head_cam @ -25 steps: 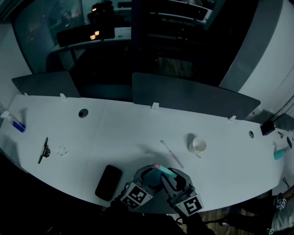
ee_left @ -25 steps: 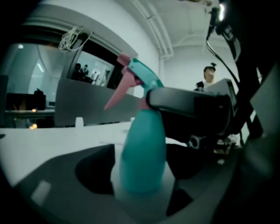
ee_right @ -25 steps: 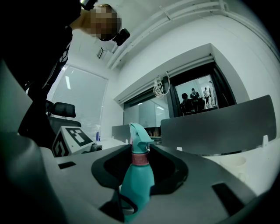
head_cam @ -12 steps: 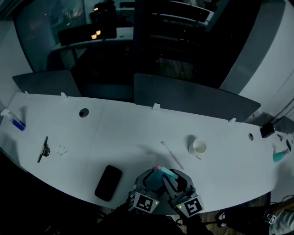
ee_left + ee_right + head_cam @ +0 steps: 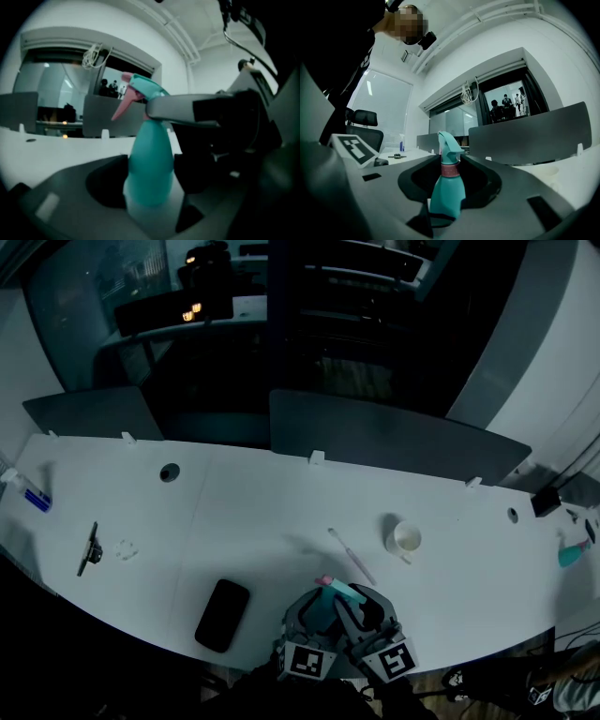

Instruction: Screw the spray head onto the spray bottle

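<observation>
We are in an office. A long white desk (image 5: 253, 512) curves through the room, backed by grey dividers (image 5: 394, 442) and pierced by a cable hole (image 5: 169, 472). On it lie a phone (image 5: 222, 614) and a cup (image 5: 406, 538). A swivel chair (image 5: 363, 117) stands nearby, and glass walls (image 5: 94, 287) close off further rooms behind.

Head view: from high above, looking steeply down on the white desk (image 5: 262, 512) and forward to the grey partition panels (image 5: 394, 442); the spray bottle (image 5: 339, 592) is small near the bottom edge.
Left gripper view: low at desk height, very near the bottle, which fills the middle; faces the panels.
Right gripper view: low, about level, slightly farther from the bottle; faces the panels.
Shared: all three show bottle, desk and panels.
</observation>
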`<state>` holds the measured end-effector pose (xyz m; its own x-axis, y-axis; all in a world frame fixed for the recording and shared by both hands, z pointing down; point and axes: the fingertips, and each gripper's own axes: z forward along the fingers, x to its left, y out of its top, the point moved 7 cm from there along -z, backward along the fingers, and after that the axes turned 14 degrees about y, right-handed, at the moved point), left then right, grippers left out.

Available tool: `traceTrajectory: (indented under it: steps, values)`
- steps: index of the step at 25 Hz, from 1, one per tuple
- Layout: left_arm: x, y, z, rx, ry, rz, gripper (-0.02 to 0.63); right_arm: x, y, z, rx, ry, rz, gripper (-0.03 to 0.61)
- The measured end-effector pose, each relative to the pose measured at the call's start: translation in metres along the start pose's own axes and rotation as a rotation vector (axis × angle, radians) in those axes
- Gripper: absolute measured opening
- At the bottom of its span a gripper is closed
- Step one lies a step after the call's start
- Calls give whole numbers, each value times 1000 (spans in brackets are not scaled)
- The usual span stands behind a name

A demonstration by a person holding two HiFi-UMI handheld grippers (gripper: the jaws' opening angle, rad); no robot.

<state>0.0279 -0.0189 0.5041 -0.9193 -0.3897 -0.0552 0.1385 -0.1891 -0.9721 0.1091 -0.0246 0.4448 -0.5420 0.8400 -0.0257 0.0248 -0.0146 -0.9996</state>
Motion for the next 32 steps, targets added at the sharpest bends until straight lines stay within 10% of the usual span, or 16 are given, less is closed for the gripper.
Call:
traceTrajectory:
  steps: [3, 10, 13, 18, 20, 24, 26, 29, 32]
  values:
    - [-1, -5, -1, 15, 0, 36, 313, 1, 0, 1, -4, -5, 5, 132]
    - [26, 4, 21, 68, -494, 68, 331, 0, 0, 1, 4, 37, -1, 130]
    - [21, 3, 18, 53, -402, 59, 324, -1, 1, 1, 0, 29, -4, 130]
    - [-4, -1, 0, 39, 63, 41, 324, 5, 1, 3, -12, 12, 6, 132]
    - [-1, -2, 0, 37, 12, 96, 331, 5, 0, 2, -10, 10, 5, 130]
    - [25, -1, 12, 67, -335, 118, 400, 5, 0, 5, 1, 49, 1, 131]
    - [26, 1, 16, 86, -442, 128, 330, 4, 0, 4, -1, 49, 4, 130]
    - [20, 1, 13, 78, -354, 108, 325, 3, 0, 4, -6, 34, 5, 132]
    - [8, -2, 2, 52, -55, 45, 325, 5, 0, 6, -14, 26, 5, 132]
